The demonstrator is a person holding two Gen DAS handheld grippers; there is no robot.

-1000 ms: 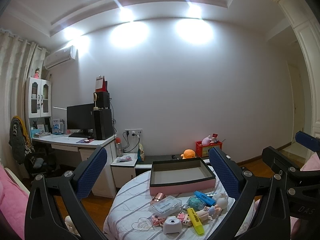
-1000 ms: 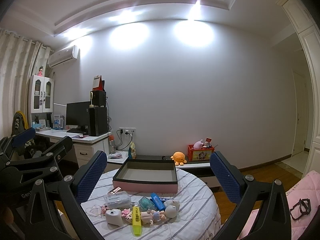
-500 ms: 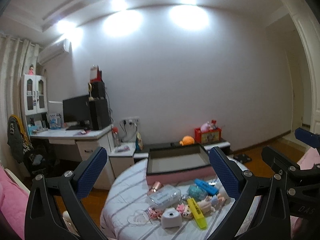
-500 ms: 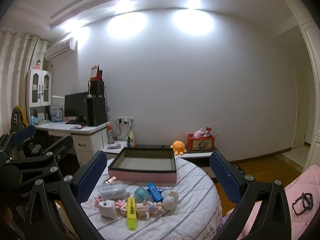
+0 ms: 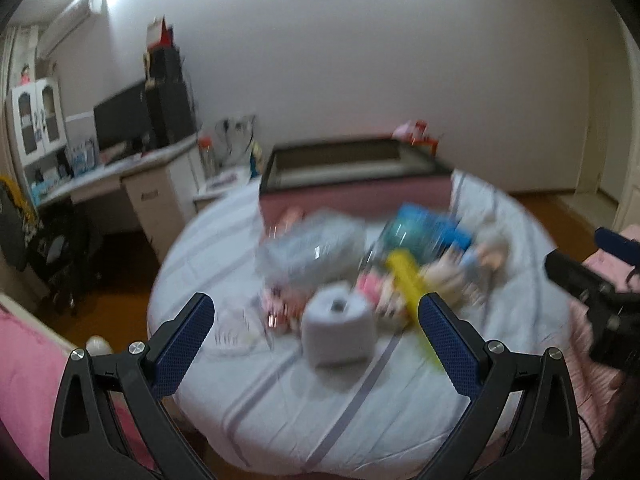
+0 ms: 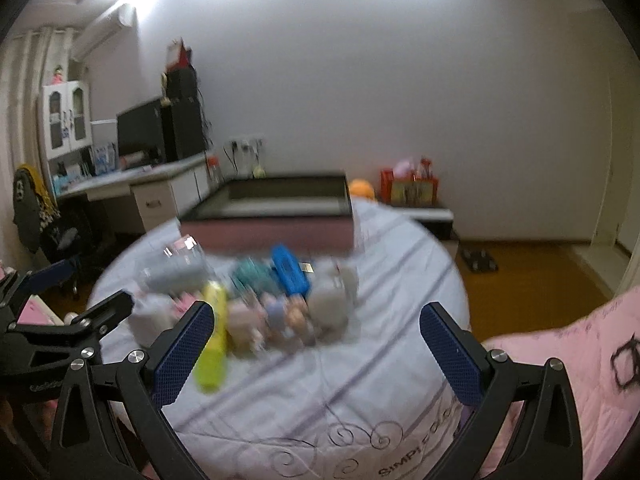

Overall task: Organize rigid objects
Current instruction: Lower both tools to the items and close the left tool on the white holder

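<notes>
Both tongs, the left [image 5: 316,322] and the right [image 6: 318,330], hang wide apart and hold nothing above a round cloth-covered surface [image 6: 400,280]. A blurred clutter of small hard things lies mid-surface — a yellow marker [image 6: 212,340], a blue case [image 6: 290,268], a white holder [image 5: 338,326] — before a pink box [image 6: 268,228]. They look light, stiff, probably slippery; best gripped across narrow sides.

Blurred small objects [image 6: 256,304] clustered on the round table — pink-sided tray [image 6: 272,220] behind.
</notes>
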